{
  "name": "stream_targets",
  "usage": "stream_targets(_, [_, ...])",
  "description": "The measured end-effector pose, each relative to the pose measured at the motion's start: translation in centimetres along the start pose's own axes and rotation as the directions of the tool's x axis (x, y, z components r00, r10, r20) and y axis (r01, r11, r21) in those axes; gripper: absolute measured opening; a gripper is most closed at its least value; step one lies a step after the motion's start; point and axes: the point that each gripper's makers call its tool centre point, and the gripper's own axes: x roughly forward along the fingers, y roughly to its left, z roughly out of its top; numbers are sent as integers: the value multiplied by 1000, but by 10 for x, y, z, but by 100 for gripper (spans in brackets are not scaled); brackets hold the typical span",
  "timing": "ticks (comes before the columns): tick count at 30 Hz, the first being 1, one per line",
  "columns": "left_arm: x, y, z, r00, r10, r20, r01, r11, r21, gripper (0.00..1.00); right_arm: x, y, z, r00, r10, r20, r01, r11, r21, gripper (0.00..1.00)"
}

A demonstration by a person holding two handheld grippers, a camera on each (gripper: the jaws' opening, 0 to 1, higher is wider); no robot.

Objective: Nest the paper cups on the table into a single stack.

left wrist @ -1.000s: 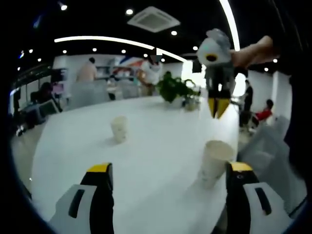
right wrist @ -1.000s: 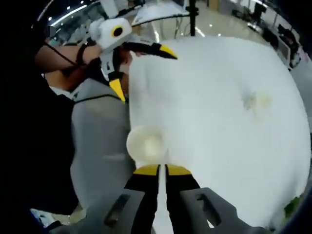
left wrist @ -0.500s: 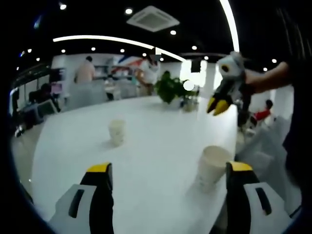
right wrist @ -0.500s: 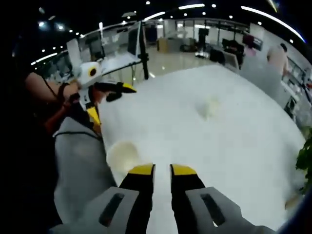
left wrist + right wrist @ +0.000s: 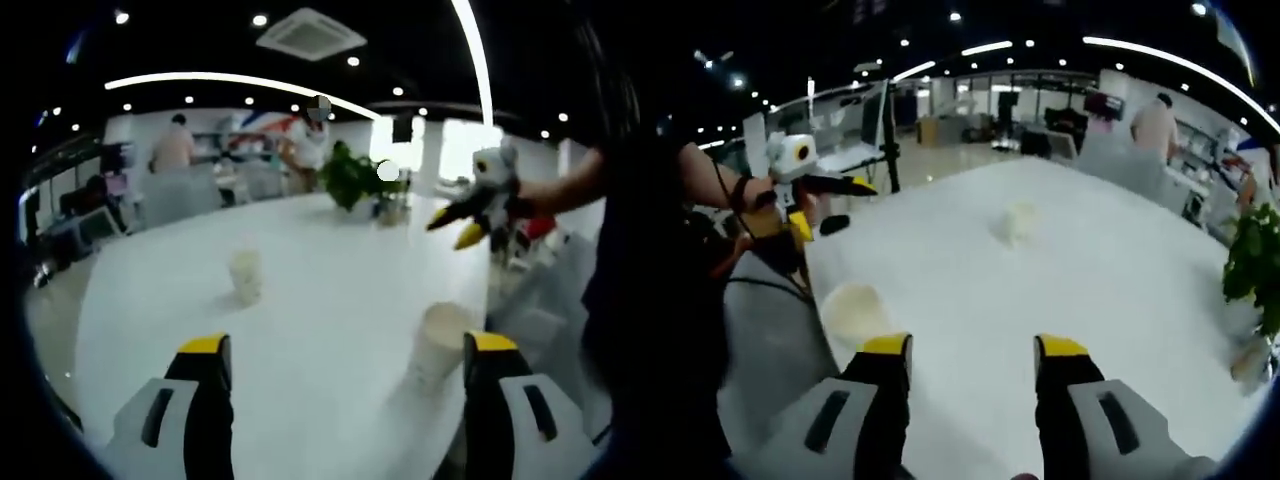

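Note:
Two white paper cups stand apart on the white table point(image 5: 330, 290). In the left gripper view the near cup point(image 5: 440, 340) is just inside my left gripper's point(image 5: 347, 345) right jaw, and the far cup point(image 5: 245, 275) stands mid-table. The left gripper is open and holds nothing. My right gripper point(image 5: 453, 230) hangs in the air at the right, jaws apart. In the right gripper view my right gripper point(image 5: 974, 346) is open and empty, with the near cup point(image 5: 852, 310) by the table edge left of its left jaw. The far cup point(image 5: 1020, 222) stands ahead, and the left gripper point(image 5: 830, 206) is at the left.
A potted plant point(image 5: 355, 180) stands at the table's far end, also seen at the right as green leaves point(image 5: 1250, 265). Grey chairs point(image 5: 540, 300) sit along the table edge near the cup. People and desks fill the office behind.
My right gripper has gone from shut to open, and its view has tilted up from looking down on the table to level. In the left gripper view it sank lower and to the right.

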Motion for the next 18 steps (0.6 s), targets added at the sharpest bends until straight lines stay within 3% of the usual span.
stream_targets(4, [0, 8, 7, 1000, 13, 3, -13, 1000, 5, 94, 2, -4, -4, 1000, -28, 11, 28, 1000, 13, 69])
stream_targets(10, [4, 17, 20, 1000, -3, -11, 3, 999, 44, 94, 11, -6, -19, 998, -60, -21, 61, 998, 32, 100])
stream_targets(15, [11, 23, 25, 997, -30, -65, 37, 995, 97, 94, 10, -8, -27, 997, -70, -37, 69, 997, -21, 100])
stream_targets(18, [17, 28, 37, 995, -49, -83, 60, 989, 135, 93, 10, -12, -33, 995, -81, -52, 79, 996, -42, 100])
